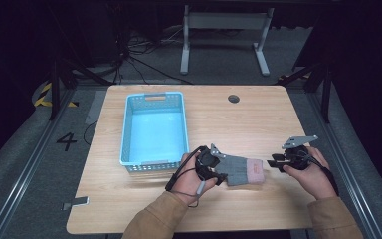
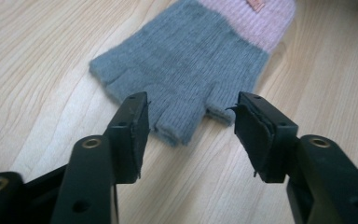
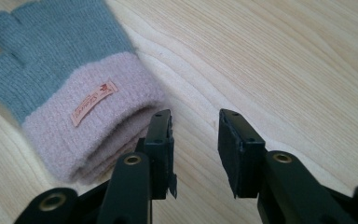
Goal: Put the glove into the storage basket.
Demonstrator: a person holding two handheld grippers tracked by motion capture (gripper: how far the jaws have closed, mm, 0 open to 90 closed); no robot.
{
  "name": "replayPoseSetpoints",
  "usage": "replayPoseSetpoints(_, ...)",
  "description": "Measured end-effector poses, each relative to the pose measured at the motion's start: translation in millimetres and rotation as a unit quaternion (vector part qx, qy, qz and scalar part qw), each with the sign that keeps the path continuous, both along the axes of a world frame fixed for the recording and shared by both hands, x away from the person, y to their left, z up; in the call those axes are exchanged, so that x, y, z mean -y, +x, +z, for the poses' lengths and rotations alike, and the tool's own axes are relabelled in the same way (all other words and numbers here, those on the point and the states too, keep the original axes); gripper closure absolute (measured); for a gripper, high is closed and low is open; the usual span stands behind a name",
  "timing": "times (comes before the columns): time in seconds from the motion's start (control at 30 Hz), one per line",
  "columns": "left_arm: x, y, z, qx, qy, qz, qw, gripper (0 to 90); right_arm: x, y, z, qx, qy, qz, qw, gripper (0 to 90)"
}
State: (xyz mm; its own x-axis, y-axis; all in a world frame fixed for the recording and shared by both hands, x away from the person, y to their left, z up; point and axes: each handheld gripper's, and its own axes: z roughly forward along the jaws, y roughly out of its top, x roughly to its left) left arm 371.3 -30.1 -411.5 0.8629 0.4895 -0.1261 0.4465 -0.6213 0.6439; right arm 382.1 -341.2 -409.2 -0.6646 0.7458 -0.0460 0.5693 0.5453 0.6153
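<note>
Glove: a grey knitted fingerless glove with a pink ribbed cuff [image 1: 242,171] lies flat on the light wooden table [image 1: 258,119], near the front edge, between the 2 grippers.
Basket: a light blue perforated plastic basket [image 1: 153,130] stands on the table left of the glove and farther back, apart from it.
Left gripper: the left gripper [image 2: 191,128] is at the glove's finger end, its jaws spread apart with the short knitted finger stubs [image 2: 179,122] between them.
Right gripper: the right gripper [image 3: 195,140] is at the glove's cuff end, jaws apart, one jaw just beside the cuff edge.
Right gripper view: it shows a small orange label [image 3: 94,103] sewn on the cuff.
High view: the left hand [image 1: 191,180] and right hand [image 1: 312,174] each hold a gripper.
</note>
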Motion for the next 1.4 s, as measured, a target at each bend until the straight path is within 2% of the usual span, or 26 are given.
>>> replayPoseSetpoints(0.17,7.7,1.6,3.7,0.003,0.001,-0.007,1.0,39.2,6.7,-1.5,6.0,-0.003,0.021,-0.014,0.9997,64.9)
replayPoseSetpoints(0.43,17.6,10.3,9.3,0.008,0.008,-0.02,0.9997,29.5,13.5,-2.0,10.8,-0.007,0.03,-0.02,0.9993,63.9)
replayPoseSetpoints(0.57,22.9,16.4,9.1,-0.002,0.008,-0.029,0.9995,28.4,12.3,0.2,13.0,-0.004,0.036,-0.02,0.9992,64.0)
replayPoseSetpoints(0.8,32.3,25.0,8.6,0.001,0.008,-0.045,0.999,25.8,13.0,0.2,12.8,-0.008,0.039,-0.019,0.999,64.3)
replayPoseSetpoints(0.97,39.3,31.0,3.9,-0.012,0.001,-0.05,0.9987,25.6,14.8,-0.1,13.9,-0.004,0.04,-0.022,0.9989,63.8)
replayPoseSetpoints(1.1,46.6,34.4,-2.3,-0.009,0.021,-0.054,0.9983,26.8,14.5,-0.4,13.7,-0.004,0.04,-0.023,0.9989,63.3)
replayPoseSetpoints(1.33,54.0,40.2,-10.9,-0.017,0.024,-0.065,0.9975,26.4,16.1,-0.7,14.1,-0.002,0.043,-0.021,0.9989,62.9)
replayPoseSetpoints(1.4,55.8,39.5,-12.8,-0.012,0.027,-0.079,0.9965,26.1,16.2,-0.8,14.0,-0.002,0.044,-0.021,0.9988,62.4)
